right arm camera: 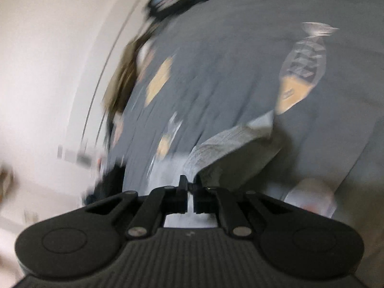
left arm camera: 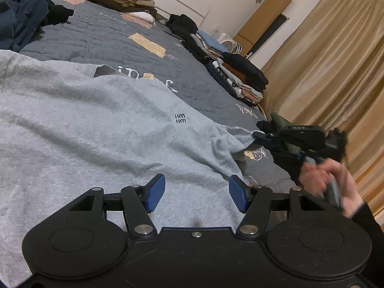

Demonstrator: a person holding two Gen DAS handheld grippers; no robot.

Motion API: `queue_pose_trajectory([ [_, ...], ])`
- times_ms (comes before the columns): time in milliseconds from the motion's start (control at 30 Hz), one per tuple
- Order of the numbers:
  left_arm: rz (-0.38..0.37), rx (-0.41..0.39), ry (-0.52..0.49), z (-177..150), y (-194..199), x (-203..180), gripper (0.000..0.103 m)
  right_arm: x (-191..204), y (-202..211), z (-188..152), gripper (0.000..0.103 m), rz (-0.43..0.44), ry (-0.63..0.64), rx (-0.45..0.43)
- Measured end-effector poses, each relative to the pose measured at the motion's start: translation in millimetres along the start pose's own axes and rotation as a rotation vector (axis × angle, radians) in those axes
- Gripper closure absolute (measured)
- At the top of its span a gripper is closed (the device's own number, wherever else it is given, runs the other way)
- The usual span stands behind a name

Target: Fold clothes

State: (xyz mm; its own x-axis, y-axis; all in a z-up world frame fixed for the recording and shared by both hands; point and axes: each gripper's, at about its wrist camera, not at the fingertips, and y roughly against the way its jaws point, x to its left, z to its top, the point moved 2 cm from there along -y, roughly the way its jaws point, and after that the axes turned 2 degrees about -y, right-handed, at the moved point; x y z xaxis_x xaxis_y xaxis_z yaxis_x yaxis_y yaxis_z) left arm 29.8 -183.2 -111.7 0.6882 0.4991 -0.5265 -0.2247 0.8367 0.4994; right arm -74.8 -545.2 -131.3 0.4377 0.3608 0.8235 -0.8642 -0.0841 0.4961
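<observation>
A: Nearest, what are the grippers doing?
B: The left gripper [left arm camera: 196, 193] hangs with fingers wide apart over the grey shirt [left arm camera: 96, 124], holding nothing. The right gripper [right arm camera: 190, 192] has pinched the shirt's sleeve [right arm camera: 230, 141].

A: And farther off?
B: The shirt lies spread on the dark quilt [left arm camera: 115, 36]; folded stacks [left arm camera: 242, 76] line the far right edge, beside the curtain [left arm camera: 336, 60].

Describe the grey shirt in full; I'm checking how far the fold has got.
The grey shirt is a soft, heathered knit with a small dark logo on it. It lies spread and wrinkled across the quilt, not yet folded. The right hand-held gripper is shut on a ribbed edge, lifting that corner off the bed. The left hand-held gripper is open over the near part, gripping nothing.
</observation>
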Motion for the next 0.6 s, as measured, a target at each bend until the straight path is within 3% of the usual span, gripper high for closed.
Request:
queue_pose_trajectory([
  [100, 0.009, -0.004, 0.01, 1.5, -0.6, 1.0, 0.045, 26.3, -3.2, -47.2, 0.099, -0.03, 0.221, 0.153],
  [200, 0.013, -0.005, 0.009, 2.5, -0.1, 0.9, 0.045, 34.4, -20.7, -93.7, 0.099, -0.13, 0.434, 0.334],
  [333, 0.007, 0.004, 0.003, 2.0, -1.1, -1.3, 0.045, 24.6, -33.5, -114.1, 0.098, -0.224, 0.481, 0.419],
  [433, 0.001, 0.011, -0.002, 1.8, -2.3, -1.5, 0.045, 24.1, -11.2, -93.7, 0.092, -0.193, 0.428, 0.319],
  [567, -0.007, 0.009, 0.009, 1.8, -1.3, 0.3, 0.044, 20.4, 19.8, -60.8, 0.058, -0.146, 0.344, 0.171],
  [600, -0.007, 0.006, 0.008, 2.2, -0.4, -0.1, 0.044, 13.0, 19.6, -52.3, 0.054, -0.163, 0.326, 0.149],
])
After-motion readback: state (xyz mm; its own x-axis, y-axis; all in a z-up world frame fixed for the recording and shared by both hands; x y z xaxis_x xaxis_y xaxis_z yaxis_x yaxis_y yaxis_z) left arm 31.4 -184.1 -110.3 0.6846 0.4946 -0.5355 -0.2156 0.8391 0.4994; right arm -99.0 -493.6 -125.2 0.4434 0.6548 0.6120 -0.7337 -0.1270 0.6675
